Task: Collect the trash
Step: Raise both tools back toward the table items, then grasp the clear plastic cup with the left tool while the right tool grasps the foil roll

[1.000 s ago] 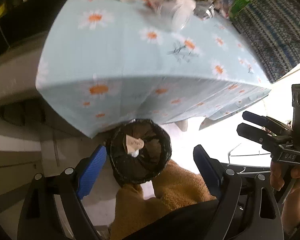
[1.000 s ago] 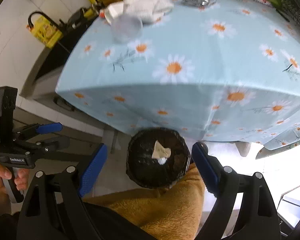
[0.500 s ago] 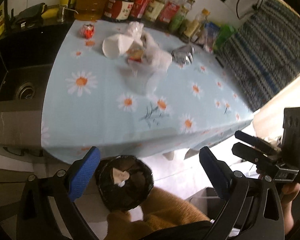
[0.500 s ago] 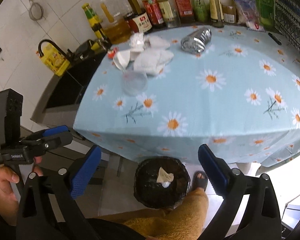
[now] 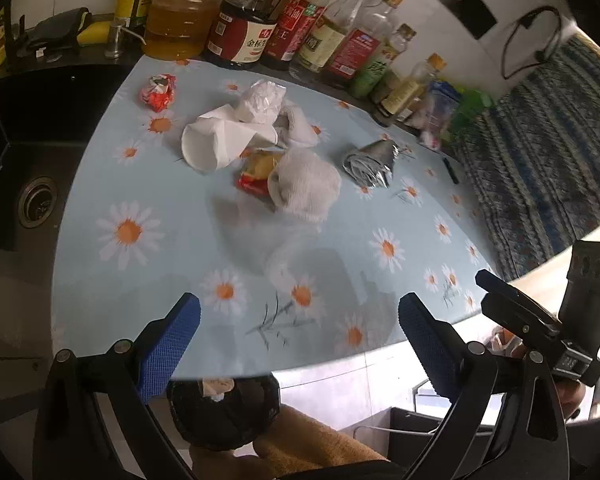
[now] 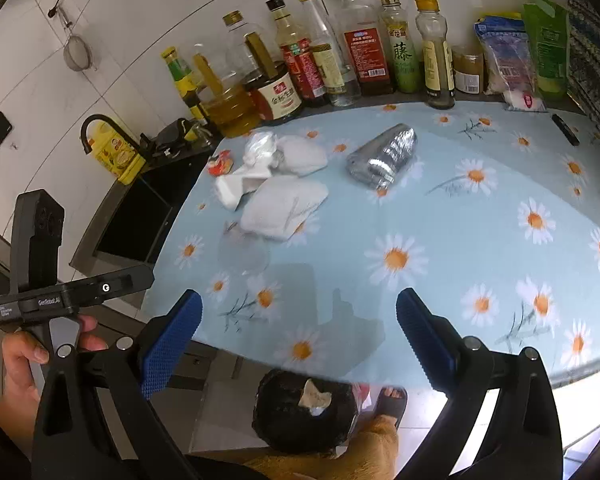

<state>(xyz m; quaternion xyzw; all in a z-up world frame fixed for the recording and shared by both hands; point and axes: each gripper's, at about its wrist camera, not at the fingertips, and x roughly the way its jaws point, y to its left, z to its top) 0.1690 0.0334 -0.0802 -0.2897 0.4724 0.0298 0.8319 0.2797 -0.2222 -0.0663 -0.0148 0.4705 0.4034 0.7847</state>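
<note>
Blue-padded fingers (image 5: 300, 334) of your left gripper and those of your right gripper (image 6: 298, 328) are standing wide apart, both empty, over the tabletop's (image 6: 480, 240) near edge. You are reaching for the next piece: the trash is lying mid-tabletop — white tissue wad (image 5: 306, 186), crumpled foil (image 6: 382, 156), red wrapper (image 5: 159, 92) — so pick one, then carry it to the black-lined bin (image 6: 306, 412) below.

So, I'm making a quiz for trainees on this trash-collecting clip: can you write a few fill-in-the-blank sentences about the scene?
1. The tablecloth is light blue and printed with white ____.
2. The crumpled foil wrapper lies on the ____, apart from the white tissues.
3. The bin, lined with a ____ bag, stands on the floor below the table edge.
4. The left gripper and right gripper both hold ____.

Missing words: daisies; tablecloth; black; nothing
</note>
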